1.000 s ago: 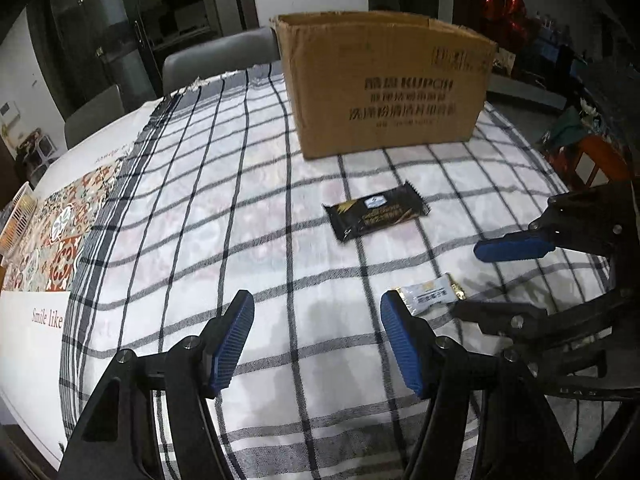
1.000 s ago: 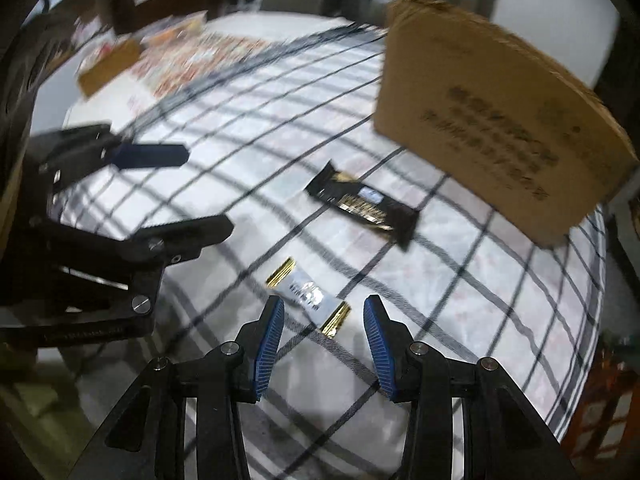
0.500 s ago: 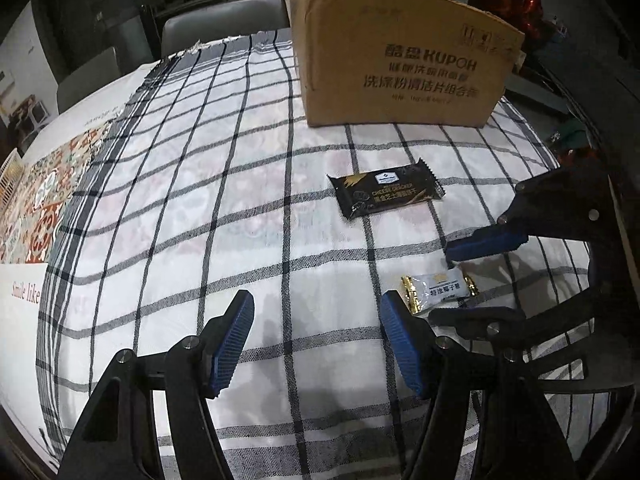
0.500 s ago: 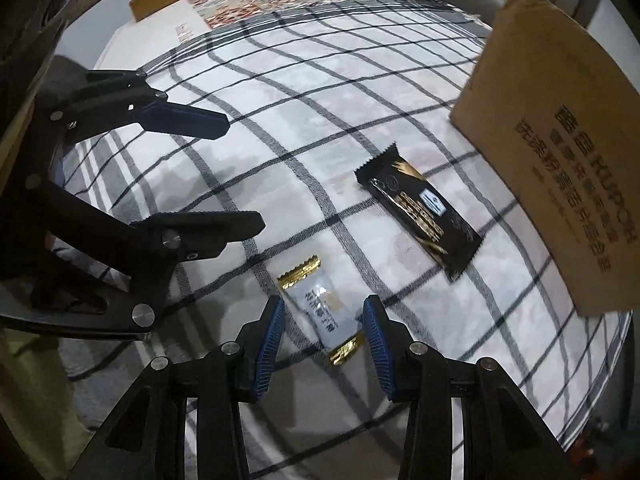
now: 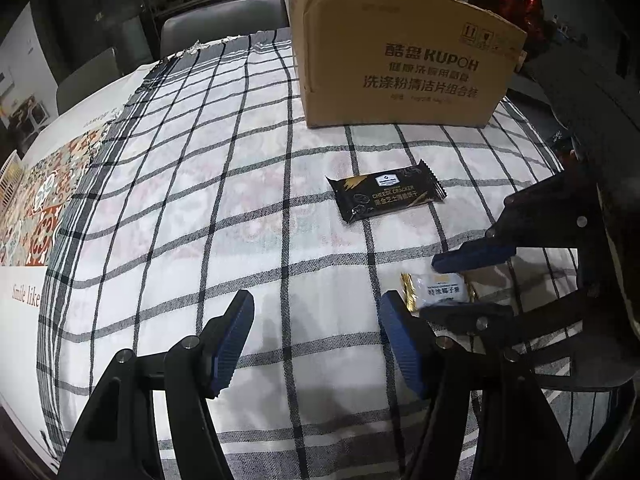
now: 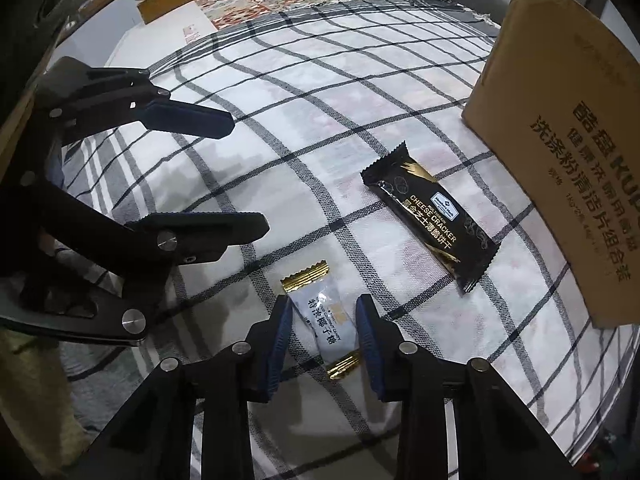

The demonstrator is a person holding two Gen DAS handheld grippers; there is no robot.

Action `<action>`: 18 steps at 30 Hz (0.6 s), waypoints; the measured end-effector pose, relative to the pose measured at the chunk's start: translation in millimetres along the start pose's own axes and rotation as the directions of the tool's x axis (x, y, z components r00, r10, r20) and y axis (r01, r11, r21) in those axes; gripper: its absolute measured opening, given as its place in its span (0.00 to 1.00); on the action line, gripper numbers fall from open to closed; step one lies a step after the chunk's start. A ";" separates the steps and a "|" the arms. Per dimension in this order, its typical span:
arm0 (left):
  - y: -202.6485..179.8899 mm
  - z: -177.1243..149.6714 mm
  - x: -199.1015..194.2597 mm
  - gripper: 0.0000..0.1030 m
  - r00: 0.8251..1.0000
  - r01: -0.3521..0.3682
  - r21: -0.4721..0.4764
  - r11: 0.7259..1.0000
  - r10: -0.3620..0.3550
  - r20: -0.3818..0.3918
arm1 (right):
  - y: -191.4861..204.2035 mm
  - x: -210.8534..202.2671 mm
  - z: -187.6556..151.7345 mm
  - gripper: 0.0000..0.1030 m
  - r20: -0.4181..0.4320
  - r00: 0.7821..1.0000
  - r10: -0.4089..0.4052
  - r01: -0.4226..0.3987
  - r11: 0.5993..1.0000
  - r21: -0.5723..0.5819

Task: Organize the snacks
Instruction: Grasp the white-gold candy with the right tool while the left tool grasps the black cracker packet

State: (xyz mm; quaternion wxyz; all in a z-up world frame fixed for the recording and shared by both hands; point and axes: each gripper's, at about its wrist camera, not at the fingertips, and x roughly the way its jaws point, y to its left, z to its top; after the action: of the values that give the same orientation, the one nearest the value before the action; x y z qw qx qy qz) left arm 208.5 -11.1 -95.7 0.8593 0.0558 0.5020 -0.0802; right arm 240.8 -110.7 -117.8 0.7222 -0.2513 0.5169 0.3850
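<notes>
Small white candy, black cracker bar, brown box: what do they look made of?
Candy: thin glossy plastic film with gold foil-like crimped ends, probably. Cracker bar: dark film wrapper, slight sheen, zigzag-cut end seals, gold print. Box: matte brown corrugated cardboard, ragged, creased top edge.
</notes>
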 end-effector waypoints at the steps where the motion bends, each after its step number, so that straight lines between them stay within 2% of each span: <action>1: 0.4 0.3 -0.3 0.63 1.000 -0.003 -0.001 1.000 0.003 0.000 | -1.4 -1.0 -0.8 0.22 0.003 1.000 0.003 -0.003 1.000 0.013; 6: 0.1 3.4 -3.8 0.63 1.000 -0.011 0.020 1.000 0.011 0.015 | -11.9 -9.7 -8.0 0.19 0.063 0.998 0.006 -0.015 0.989 0.150; 9: 0.0 8.5 -8.0 0.63 1.000 0.006 0.045 0.999 -0.007 0.029 | -15.1 -24.7 -13.8 0.19 0.119 0.992 -0.041 0.009 0.966 0.257; 13: 3.7 21.8 -13.0 0.63 0.995 0.073 0.100 0.992 -0.079 0.059 | -18.7 -49.4 -20.5 0.19 0.178 0.970 -0.166 0.073 0.897 0.436; 15: 1.9 28.1 -14.1 0.63 0.992 0.086 0.170 0.982 -0.100 0.079 | -21.0 -59.8 -23.2 0.19 0.221 0.954 -0.204 0.068 0.862 0.502; 18: -3.4 37.6 -13.0 0.63 0.986 0.116 0.276 0.954 -0.145 0.087 | -24.4 -65.0 -24.8 0.19 0.234 0.938 -0.257 0.072 0.802 0.593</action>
State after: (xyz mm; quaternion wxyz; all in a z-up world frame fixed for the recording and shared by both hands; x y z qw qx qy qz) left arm 233.7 -19.9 -66.0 0.8620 0.1348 0.4424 -0.2074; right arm 236.0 -162.9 -66.0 0.8654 -0.0036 0.4677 0.1798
